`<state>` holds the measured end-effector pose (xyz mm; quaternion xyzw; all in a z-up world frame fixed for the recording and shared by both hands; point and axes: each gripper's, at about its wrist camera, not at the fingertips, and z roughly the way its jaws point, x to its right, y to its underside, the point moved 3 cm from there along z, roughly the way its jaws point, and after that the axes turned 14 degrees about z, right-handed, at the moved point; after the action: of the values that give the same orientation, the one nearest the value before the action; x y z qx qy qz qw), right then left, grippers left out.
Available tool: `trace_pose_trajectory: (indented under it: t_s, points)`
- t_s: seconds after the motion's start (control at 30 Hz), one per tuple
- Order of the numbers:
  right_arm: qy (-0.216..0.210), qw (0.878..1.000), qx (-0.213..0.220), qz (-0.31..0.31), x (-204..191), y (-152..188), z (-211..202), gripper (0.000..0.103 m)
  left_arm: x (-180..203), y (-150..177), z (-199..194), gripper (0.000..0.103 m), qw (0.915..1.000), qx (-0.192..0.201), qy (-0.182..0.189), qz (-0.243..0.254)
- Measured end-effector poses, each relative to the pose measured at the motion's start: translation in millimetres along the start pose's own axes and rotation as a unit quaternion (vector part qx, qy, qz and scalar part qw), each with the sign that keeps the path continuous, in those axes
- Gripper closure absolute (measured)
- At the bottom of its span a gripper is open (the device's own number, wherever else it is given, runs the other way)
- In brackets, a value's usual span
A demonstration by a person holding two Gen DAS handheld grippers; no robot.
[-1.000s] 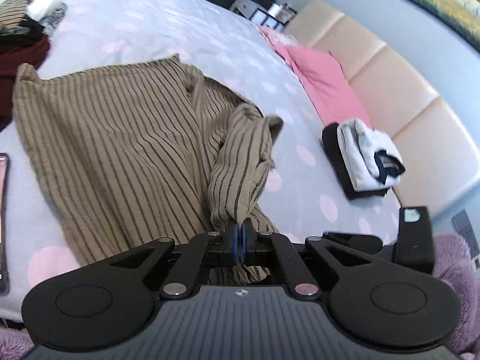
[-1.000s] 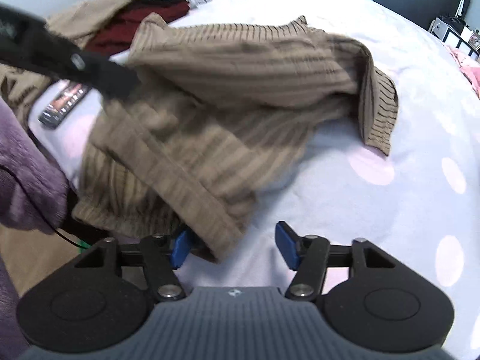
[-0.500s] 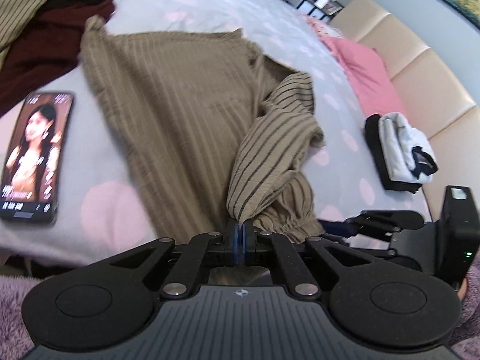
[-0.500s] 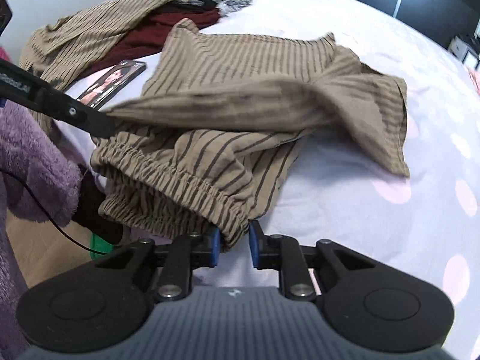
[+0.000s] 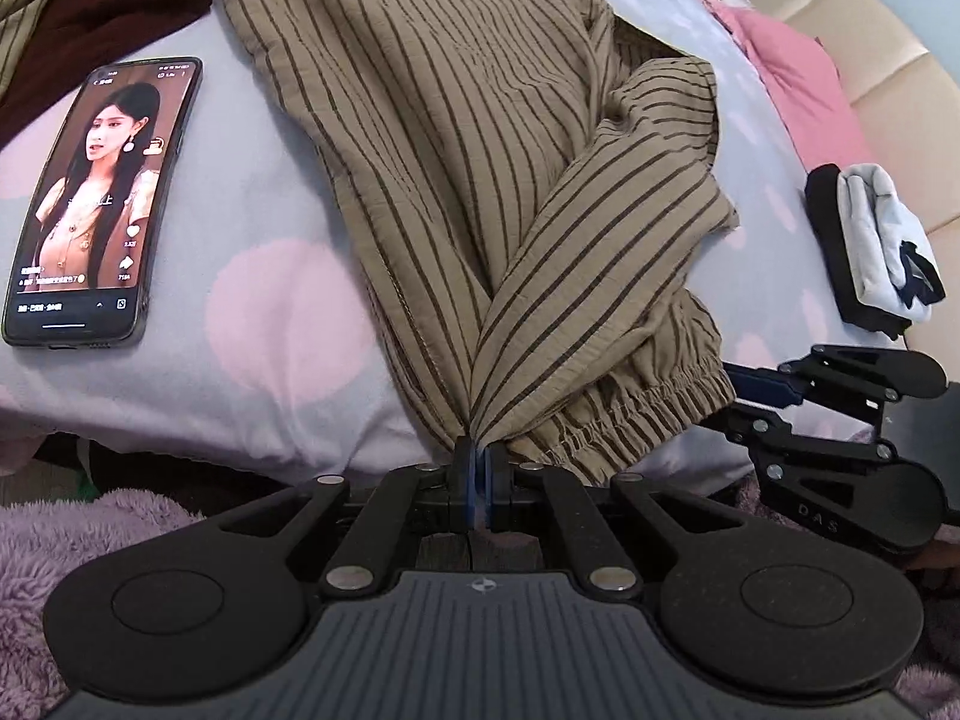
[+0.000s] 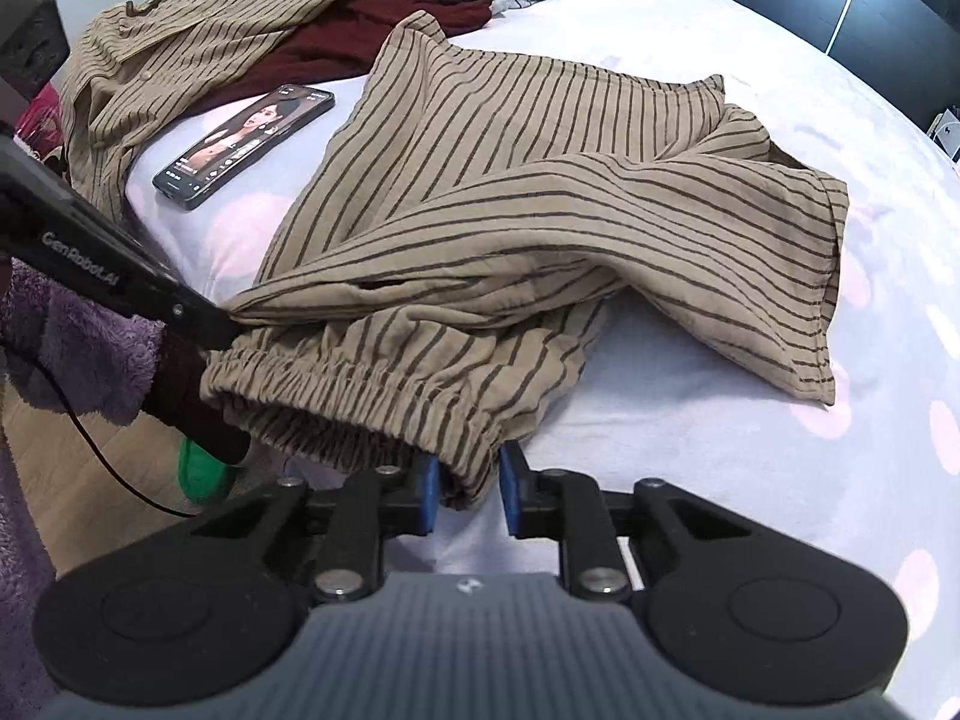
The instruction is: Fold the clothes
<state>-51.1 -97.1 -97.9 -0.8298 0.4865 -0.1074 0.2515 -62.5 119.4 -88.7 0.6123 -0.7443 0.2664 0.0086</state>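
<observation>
Tan striped trousers [image 5: 480, 150] lie half folded on the dotted bedsheet [image 5: 252, 192]. My left gripper [image 5: 479, 468] is shut on a pinched fold of one leg near the bed's front edge. In the right wrist view the same trousers [image 6: 570, 180] spread across the bed, and the left gripper [image 6: 222, 324] comes in from the left holding that fold. My right gripper [image 6: 468, 489] is shut on the corner of the elastic waistband [image 6: 360, 378], with the blue pads against the cloth. In the left wrist view, the right gripper [image 5: 735, 402] sits at the waistband's [image 5: 630, 414] right end.
A phone [image 5: 96, 198] with a lit screen lies left of the trousers. A striped shirt [image 6: 180, 48] and a maroon garment [image 6: 360, 36] are piled behind it. A folded white and black stack [image 5: 870, 246] and a pink pillow [image 5: 792, 72] lie by the beige headboard. A purple fleece sleeve [image 6: 78, 348] is at the left.
My right gripper's jaws closed from wide apart onto the waistband corner. My left gripper sank toward the bed's front edge with the fold still in it, bringing the phone into view.
</observation>
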Motion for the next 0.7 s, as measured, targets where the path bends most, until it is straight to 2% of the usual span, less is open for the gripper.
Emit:
trace_pose_trajectory:
  t_s: [0.1,0.13,0.17,0.2,0.23,0.27,0.47,0.57,0.7]
  points:
    - [0.0,1.0,-0.003,0.007,1.0,-0.2,1.8,0.08,-1.7,0.8,-2.4,0.101,0.9998,0.003,0.01,-0.016]
    - [-0.001,1.0,-0.003,0.009,1.3,-0.1,2.1,0.079,-2.3,1.3,-4.7,0.097,0.9997,0.005,0.012,-0.021]
    - [-0.001,1.0,-0.004,0.011,2.0,0.2,2.0,0.079,-2.8,1.8,-7.1,0.081,0.9995,0.008,0.013,-0.027]
    - [-0.002,1.0,-0.004,0.013,2.7,0.5,2.0,0.079,-2.9,2.6,-9.8,0.073,0.9993,0.01,0.012,-0.033]
    - [-0.001,1.0,-0.004,0.014,3.1,0.6,2.3,0.078,-2.7,4.0,-11.8,0.051,0.999,0.013,0.014,-0.04]
    - [0.0,1.0,-0.005,0.015,3.5,0.7,2.8,0.077,-1.7,5.4,-12.5,0.043,0.9987,0.016,0.02,-0.044]
    - [-0.003,1.0,-0.007,0.015,3.5,0.7,3.8,0.076,6.2,8.0,-9.1,0.042,0.9951,0.022,0.066,-0.07]
    - [-0.004,1.0,-0.007,0.012,2.2,0.5,4.1,0.075,4.9,7.8,3.4,0.042,0.9955,0.002,0.048,-0.082]
    - [-0.006,1.0,-0.007,0.01,1.7,0.4,4.4,0.074,0.1,3.8,19.6,0.042,0.9932,-0.011,0.05,-0.105]
